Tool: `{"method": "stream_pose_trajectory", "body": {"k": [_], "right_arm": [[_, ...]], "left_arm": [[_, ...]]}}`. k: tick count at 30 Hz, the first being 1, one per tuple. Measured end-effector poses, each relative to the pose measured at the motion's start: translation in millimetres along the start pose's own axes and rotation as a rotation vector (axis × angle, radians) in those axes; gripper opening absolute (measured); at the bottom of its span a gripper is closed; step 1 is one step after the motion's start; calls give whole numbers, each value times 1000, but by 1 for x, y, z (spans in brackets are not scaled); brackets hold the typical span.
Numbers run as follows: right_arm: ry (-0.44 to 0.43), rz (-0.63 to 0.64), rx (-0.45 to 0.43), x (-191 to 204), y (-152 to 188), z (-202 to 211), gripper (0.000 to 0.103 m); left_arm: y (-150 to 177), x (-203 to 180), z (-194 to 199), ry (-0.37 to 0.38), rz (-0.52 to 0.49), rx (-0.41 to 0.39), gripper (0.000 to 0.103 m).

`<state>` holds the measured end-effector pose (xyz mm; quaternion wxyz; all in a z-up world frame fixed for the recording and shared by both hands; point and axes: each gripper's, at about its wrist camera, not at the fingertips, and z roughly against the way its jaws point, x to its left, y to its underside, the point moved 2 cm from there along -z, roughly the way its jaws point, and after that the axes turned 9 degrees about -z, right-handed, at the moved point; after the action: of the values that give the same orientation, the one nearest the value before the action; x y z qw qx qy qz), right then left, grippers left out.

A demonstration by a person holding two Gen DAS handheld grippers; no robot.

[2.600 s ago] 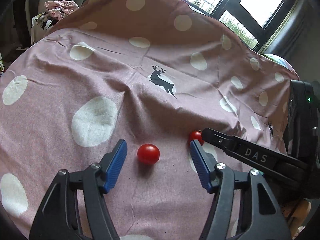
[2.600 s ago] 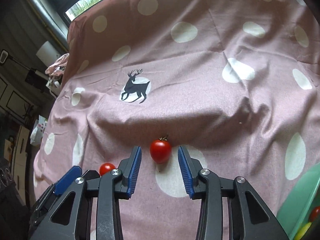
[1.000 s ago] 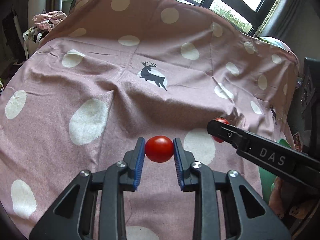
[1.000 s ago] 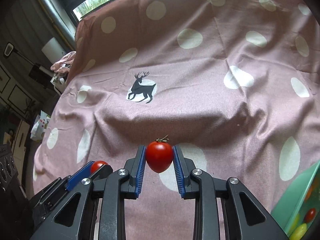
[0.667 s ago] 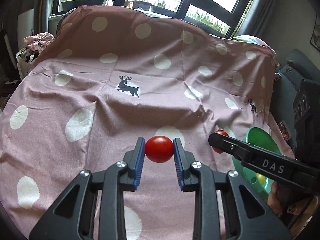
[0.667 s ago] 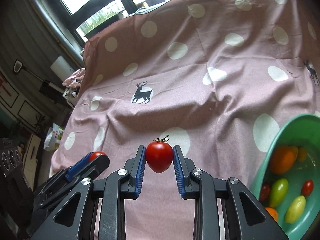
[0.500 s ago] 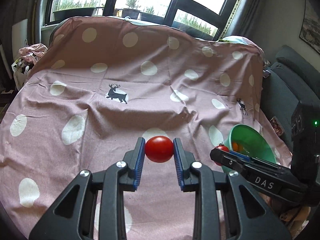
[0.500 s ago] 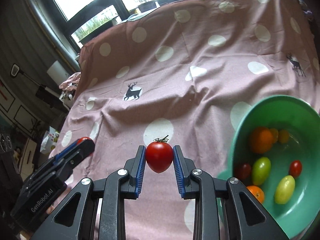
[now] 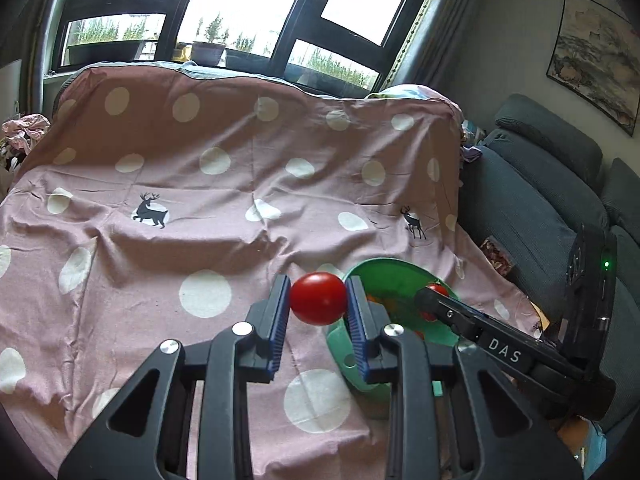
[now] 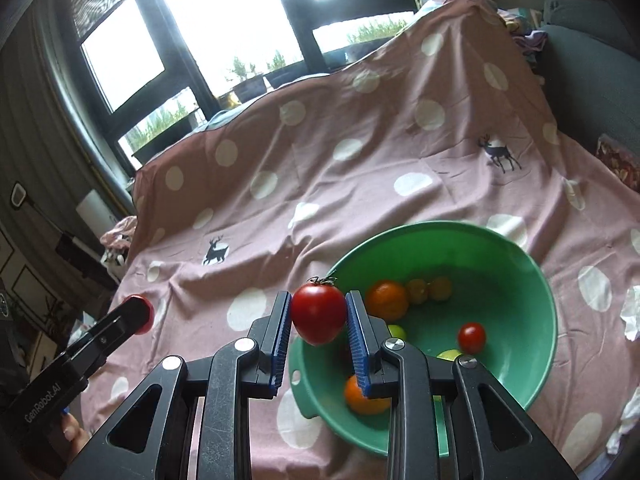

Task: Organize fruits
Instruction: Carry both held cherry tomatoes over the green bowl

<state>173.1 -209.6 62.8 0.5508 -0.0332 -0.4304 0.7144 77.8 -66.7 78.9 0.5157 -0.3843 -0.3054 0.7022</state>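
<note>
My left gripper (image 9: 318,300) is shut on a smooth red cherry tomato (image 9: 318,298), held in the air just left of the green bowl (image 9: 396,276). My right gripper (image 10: 319,314) is shut on a red tomato with a green stem (image 10: 319,312), hanging over the near left rim of the green bowl (image 10: 520,248). Several small orange, yellow, green and red fruits lie in that bowl. In the left wrist view the right gripper (image 9: 434,300) reaches in over the bowl. In the right wrist view the left gripper (image 10: 138,314) shows at the left with its tomato.
A pink cloth with white dots and deer prints (image 9: 224,184) covers the surface. A grey sofa (image 9: 544,184) stands to the right, and windows (image 9: 240,12) lie behind. Crumpled white paper (image 10: 632,316) lies on the cloth right of the bowl.
Both grippers closed on their tomatoes, lifted them off the cloth and carried them right toward the green bowl, which has come into view.
</note>
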Motion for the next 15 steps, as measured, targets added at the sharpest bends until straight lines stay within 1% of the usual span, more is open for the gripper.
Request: {"method": "stream_pose_trajectory", "body": {"k": [2, 3, 6, 10, 12, 15], "right_arm": [[68, -13, -5, -11, -3, -1, 29], [81, -19, -7, -17, -4, -2, 29], [66, -61, 15, -34, -7, -5, 29], [125, -83, 17, -51, -9, -8, 29], [135, -95, 35, -59, -8, -11, 29], [155, -114, 47, -69, -10, -14, 29]], "left_arm": [[0, -14, -13, 16, -6, 17, 28], [0, -20, -20, 18, -7, 26, 28], [2, -37, -38, 42, -17, 53, 28], [7, -57, -61, 69, -48, 97, 28], [11, -63, -72, 84, -54, 125, 28], [17, -72, -85, 86, -80, 159, 28]]}}
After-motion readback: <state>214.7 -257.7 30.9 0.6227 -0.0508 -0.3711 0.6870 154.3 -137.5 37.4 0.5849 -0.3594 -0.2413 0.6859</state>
